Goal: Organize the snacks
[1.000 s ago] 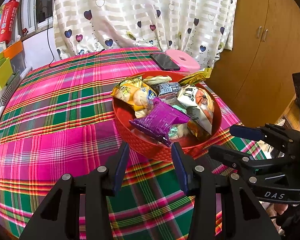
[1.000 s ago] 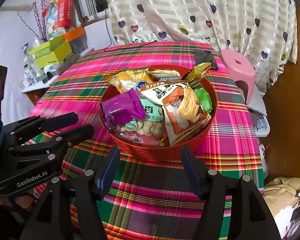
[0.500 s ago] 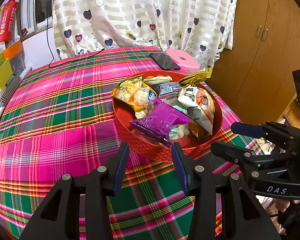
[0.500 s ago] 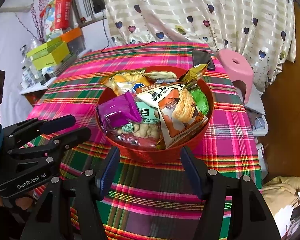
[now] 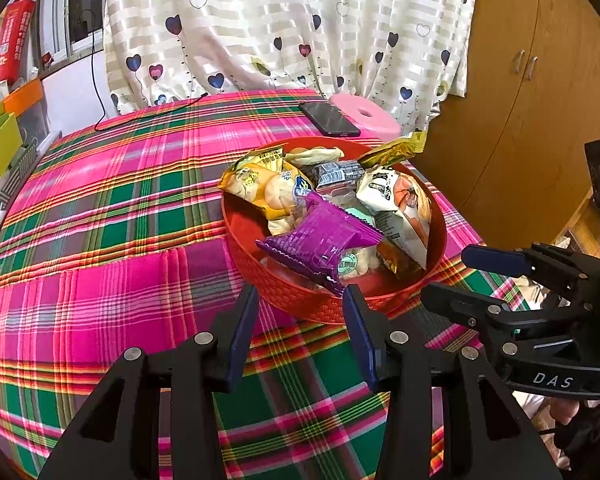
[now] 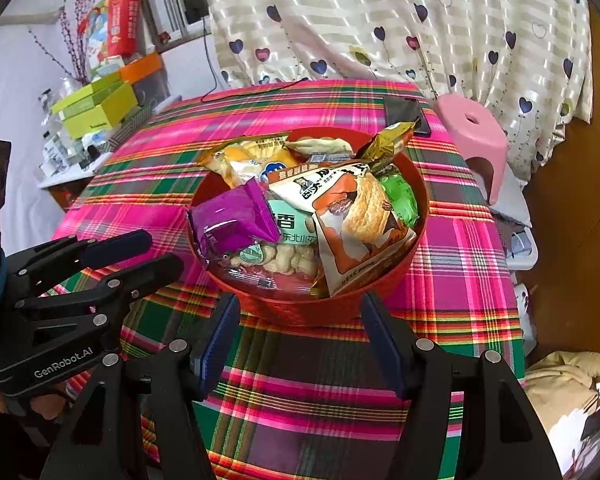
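Observation:
A round red basket (image 5: 300, 304) (image 6: 296, 310) sits on the plaid tablecloth, heaped with several snack packets. A purple packet (image 5: 320, 242) (image 6: 232, 222) lies at its near-left side, a white and orange packet (image 5: 400, 208) (image 6: 356, 220) at its right, a yellow packet (image 5: 260, 188) (image 6: 248, 160) behind. My left gripper (image 5: 300, 320) is open and empty, just in front of the basket's near rim; it also shows in the right wrist view (image 6: 136, 254). My right gripper (image 6: 300, 324) is open and empty before the basket's rim, and appears at the right of the left wrist view (image 5: 456, 276).
A black phone (image 5: 329, 119) (image 6: 406, 114) lies on the table's far right. A pink stool (image 5: 366, 116) (image 6: 474, 132) stands beyond the table edge. Green and orange boxes (image 6: 100, 104) crowd a shelf at the left. A wooden cabinet (image 5: 540, 100) stands at the right.
Both grippers have eased slightly closer to the basket. Both stay open and the snacks have not moved.

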`<state>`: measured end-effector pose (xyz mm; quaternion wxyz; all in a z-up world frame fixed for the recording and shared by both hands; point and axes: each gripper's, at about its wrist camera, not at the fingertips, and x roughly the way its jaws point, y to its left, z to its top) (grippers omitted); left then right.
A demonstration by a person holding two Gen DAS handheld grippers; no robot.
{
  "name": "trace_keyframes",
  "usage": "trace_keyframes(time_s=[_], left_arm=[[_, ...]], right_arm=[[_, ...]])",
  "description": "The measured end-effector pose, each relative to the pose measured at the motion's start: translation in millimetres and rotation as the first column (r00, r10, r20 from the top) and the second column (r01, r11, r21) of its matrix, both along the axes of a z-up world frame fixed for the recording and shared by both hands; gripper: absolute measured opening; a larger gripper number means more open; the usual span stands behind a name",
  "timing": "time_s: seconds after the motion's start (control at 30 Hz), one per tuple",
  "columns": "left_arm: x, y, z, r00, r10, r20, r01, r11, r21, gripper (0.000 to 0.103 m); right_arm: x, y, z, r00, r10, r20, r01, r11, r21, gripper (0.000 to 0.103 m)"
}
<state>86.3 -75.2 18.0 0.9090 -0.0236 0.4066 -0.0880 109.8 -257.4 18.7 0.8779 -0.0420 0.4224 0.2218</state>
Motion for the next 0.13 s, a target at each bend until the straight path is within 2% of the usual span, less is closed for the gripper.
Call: trace_keyframes(time_s=[0.13], left_arm=[[0.6,1.4,0.1,1.0,0.003,0.002,-0.003,1.0,-0.004,0.045]], right_arm=[[1.0,-2.4,-3.0,1.0,-0.006,0.002,0.006,1.0,0.003,0.063]])
